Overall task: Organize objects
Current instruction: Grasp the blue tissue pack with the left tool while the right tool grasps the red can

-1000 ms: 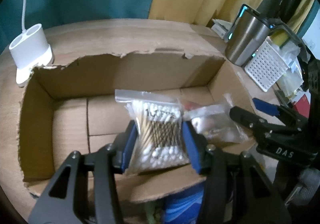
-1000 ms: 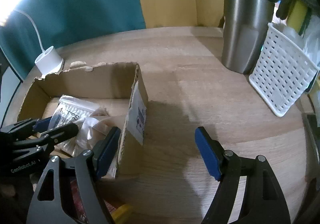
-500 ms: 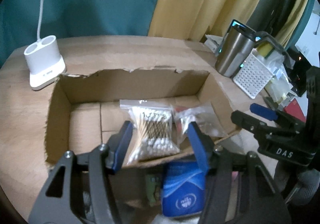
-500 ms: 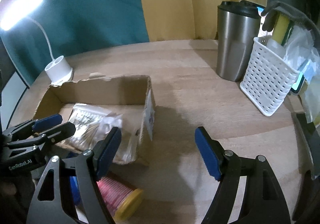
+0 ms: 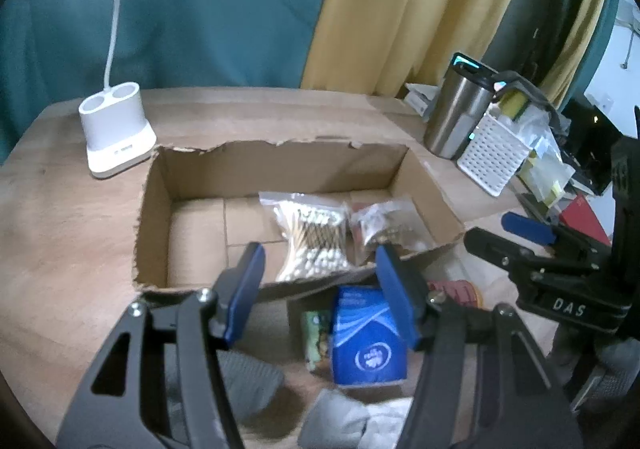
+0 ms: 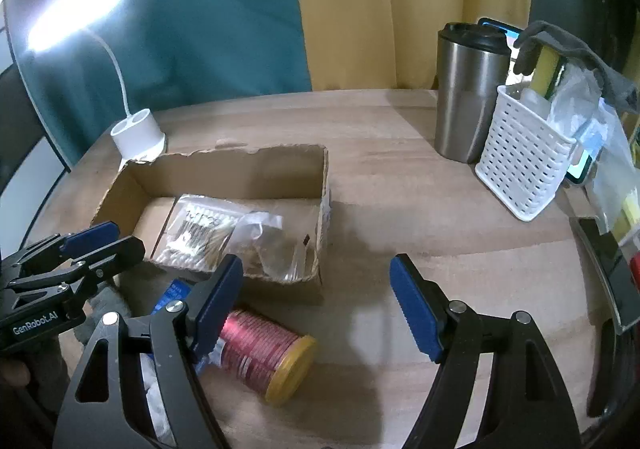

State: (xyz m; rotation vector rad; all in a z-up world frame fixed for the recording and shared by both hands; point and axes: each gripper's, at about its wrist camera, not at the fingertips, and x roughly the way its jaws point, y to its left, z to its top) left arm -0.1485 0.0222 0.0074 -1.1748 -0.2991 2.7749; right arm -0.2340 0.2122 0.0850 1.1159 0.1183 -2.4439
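1. Left gripper [image 5: 318, 285]: jaws apart, nothing between them.
2. Right gripper [image 6: 316, 297]: jaws wide, empty, over bare table [image 6: 400, 185].
3. Cotton swab bag [image 5: 310, 239] lies inside the cardboard box [image 5: 154, 217], touching a second clear bag [image 5: 378, 225] whose contents are indistinct.
4. Blue pack [image 5: 366, 341] and red spool [image 6: 262, 349] lie outside the box's near wall, both partly hidden by gripper fingers.
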